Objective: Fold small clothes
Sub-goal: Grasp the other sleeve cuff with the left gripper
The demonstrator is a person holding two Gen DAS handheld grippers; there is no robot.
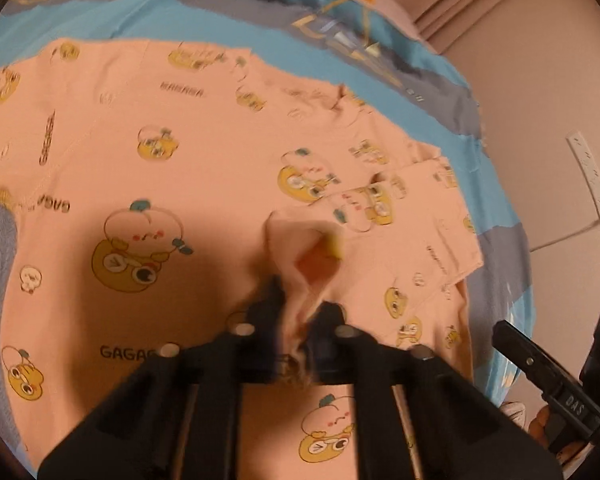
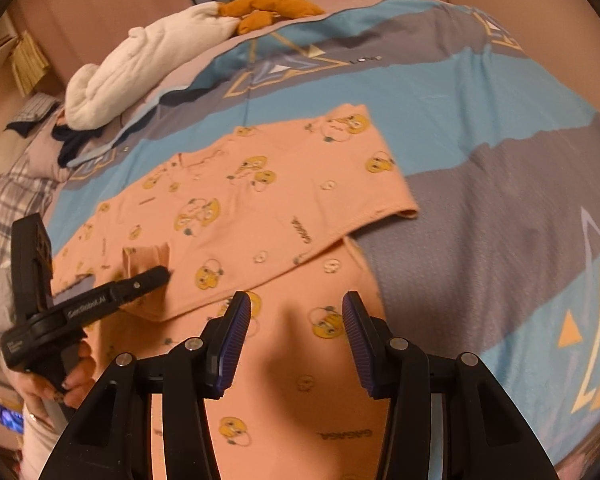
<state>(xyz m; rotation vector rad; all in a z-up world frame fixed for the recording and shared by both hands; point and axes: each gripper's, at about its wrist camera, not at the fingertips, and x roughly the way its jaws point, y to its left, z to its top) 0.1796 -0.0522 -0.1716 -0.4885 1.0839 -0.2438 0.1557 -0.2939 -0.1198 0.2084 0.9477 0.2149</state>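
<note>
Garment first: peach shirt [image 2: 236,208] printed with yellow cartoon faces, spread flat on the blue-and-grey bedspread [image 2: 480,152]. No containers in sight. Seen from my right wrist, the shirt's long axis runs diagonally across the bedspread, from the near edge under my right gripper toward the far left, where the neckline sits. One sleeve is folded over the body, its cuff pointing toward the right side of the bedspread. My left gripper [image 1: 300,312] is pinched down on a bunched fold of the shirt, cloth squeezed between the jaws near the shirt's middle. My right gripper [image 2: 296,320] hangs over the shirt's near part, jaws partway apart, nothing between them. White plush toy [image 2: 140,68] lies at the bedspread's far left edge.
</note>
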